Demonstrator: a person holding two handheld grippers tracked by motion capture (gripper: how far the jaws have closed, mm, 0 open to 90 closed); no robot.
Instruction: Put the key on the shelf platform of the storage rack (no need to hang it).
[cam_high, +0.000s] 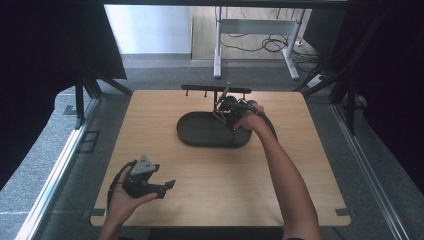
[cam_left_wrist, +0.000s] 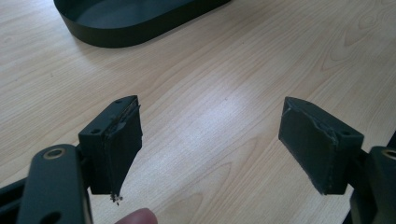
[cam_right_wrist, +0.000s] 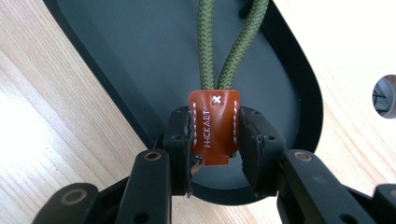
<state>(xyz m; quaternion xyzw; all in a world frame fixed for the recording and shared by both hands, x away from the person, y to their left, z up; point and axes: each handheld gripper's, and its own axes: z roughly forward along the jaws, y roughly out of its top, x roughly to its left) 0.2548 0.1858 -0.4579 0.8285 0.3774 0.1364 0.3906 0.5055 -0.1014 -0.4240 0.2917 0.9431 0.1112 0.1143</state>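
Note:
A dark oval tray (cam_high: 200, 135) lies on the wooden table (cam_high: 210, 175), back of centre. My right gripper (cam_right_wrist: 214, 149) hangs over the tray's right end, shut on an orange-brown leather tab (cam_right_wrist: 213, 128) that binds two strands of olive braided cord (cam_right_wrist: 208, 42). The cord runs away from the jaws above the tray floor (cam_right_wrist: 140, 51). In the high view my right gripper (cam_high: 231, 111) sits at the tray's far right rim. My left gripper (cam_high: 162, 187) rests near the front left of the table, held in a hand. Its jaws stand wide apart over bare wood (cam_left_wrist: 210, 144), with nothing between them.
A black bar with pegs (cam_high: 216, 90) stands just behind the tray. The tray's near rim (cam_left_wrist: 121, 35) lies ahead of the left gripper. A round hole (cam_right_wrist: 385, 95) shows in the tabletop to the right of the tray. A desk frame and cables (cam_high: 260, 40) stand on the floor beyond.

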